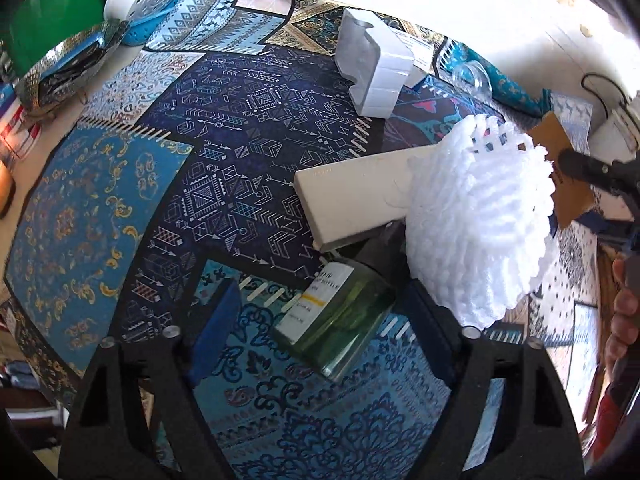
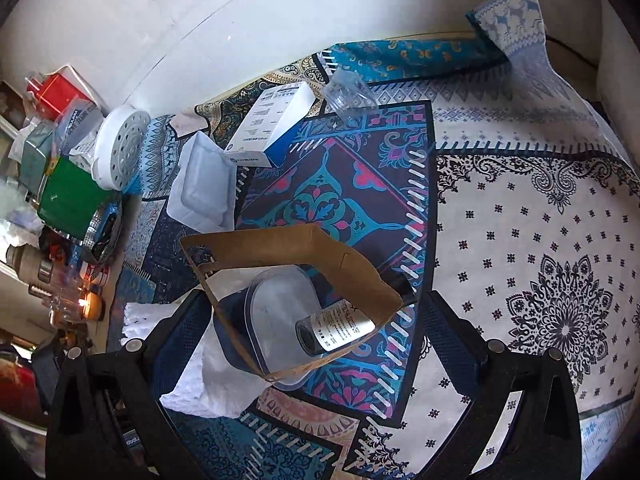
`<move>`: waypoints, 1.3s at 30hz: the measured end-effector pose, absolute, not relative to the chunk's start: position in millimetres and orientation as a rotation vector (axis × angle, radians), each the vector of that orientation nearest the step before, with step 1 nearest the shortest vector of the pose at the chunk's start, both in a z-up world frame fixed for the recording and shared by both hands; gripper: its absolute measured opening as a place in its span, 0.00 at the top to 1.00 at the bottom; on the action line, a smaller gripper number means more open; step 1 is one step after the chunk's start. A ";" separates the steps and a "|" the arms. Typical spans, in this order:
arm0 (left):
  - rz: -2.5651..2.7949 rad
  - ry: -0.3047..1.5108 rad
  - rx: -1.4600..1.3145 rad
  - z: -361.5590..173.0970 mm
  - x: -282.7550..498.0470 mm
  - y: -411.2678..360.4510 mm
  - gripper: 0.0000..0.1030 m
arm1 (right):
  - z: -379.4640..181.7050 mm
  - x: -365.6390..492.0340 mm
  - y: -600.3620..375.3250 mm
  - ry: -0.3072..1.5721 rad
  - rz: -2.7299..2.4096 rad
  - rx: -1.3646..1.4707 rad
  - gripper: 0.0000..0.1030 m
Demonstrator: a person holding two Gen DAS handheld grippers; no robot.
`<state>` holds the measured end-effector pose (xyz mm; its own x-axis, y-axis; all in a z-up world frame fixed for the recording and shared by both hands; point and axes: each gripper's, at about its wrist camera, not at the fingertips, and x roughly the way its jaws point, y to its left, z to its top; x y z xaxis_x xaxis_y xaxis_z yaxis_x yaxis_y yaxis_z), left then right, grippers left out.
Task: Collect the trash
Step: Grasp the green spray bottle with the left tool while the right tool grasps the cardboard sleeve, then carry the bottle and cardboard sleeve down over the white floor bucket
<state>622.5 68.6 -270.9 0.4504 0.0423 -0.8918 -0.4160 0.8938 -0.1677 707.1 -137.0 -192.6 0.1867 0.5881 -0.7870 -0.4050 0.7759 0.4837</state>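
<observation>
A patchwork-patterned cloth (image 2: pixel 520 216) covers the table; a green box (image 2: pixel 68 200) and a red container (image 2: pixel 54 92) sit at its far-left edge.

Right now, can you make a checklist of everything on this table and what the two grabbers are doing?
Surface: patchwork cloth covers the table.
Job's things: green bottle lies between the left fingers; white foam net and a flat white box beside it. Brown bag stands open, with a clear tub and a dark bottle inside.
Clutter: white tray, blue-and-white carton, clear cup, green box.
Grippers: left gripper open around the green bottle; right gripper open at the bag.
Cables: black cable by the wall.
Surroundings: white wall, crowded shelf.
</observation>
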 end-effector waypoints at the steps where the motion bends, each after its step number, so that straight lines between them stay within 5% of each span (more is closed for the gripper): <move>1: 0.290 1.069 -0.403 -271.3 622.9 69.3 0.27 | -191.7 705.0 -135.9 1.190 0.717 0.177 0.02; 4: 0.280 1.066 -0.416 -271.5 623.6 68.8 0.41 | -191.3 702.5 -133.2 1.185 0.741 0.157 0.13; 14: 0.284 1.050 -0.397 -264.6 611.4 63.1 0.55 | -177.0 690.3 -135.8 1.142 0.741 0.126 0.41; 39: 0.035 1.169 -0.259 -278.5 551.0 73.7 0.60 | -125.3 529.7 -163.5 1.027 0.441 0.200 0.46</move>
<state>551.0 73.7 -278.5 0.3943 -0.1069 -0.9127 -0.1614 0.9697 -0.1833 529.7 -163.5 -125.3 0.4401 0.4445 -0.7802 -0.2599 0.8948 0.3631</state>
